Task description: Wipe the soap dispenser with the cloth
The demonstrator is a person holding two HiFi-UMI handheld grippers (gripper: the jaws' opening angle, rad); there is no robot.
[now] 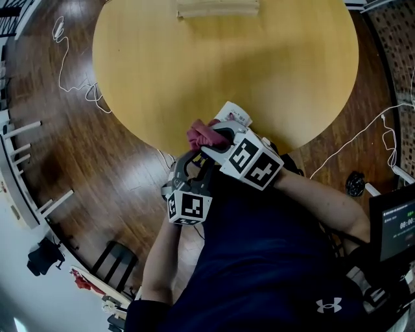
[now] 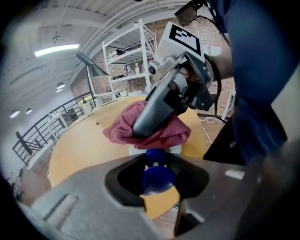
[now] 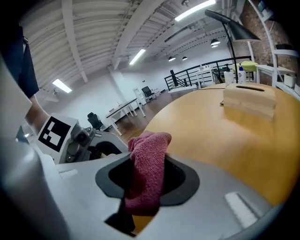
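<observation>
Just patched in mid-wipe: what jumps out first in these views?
The red cloth, clamped in the right gripper, is bunched over the soap dispenser at the near edge of the round wooden table. The left gripper is shut on the dispenser's blue pump. A wooden box sits at the table's far edge.

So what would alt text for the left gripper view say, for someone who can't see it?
The left gripper is shut on the blue pump of a soap dispenser, while the right gripper holds a red cloth against it. A wooden table lies behind.
</observation>
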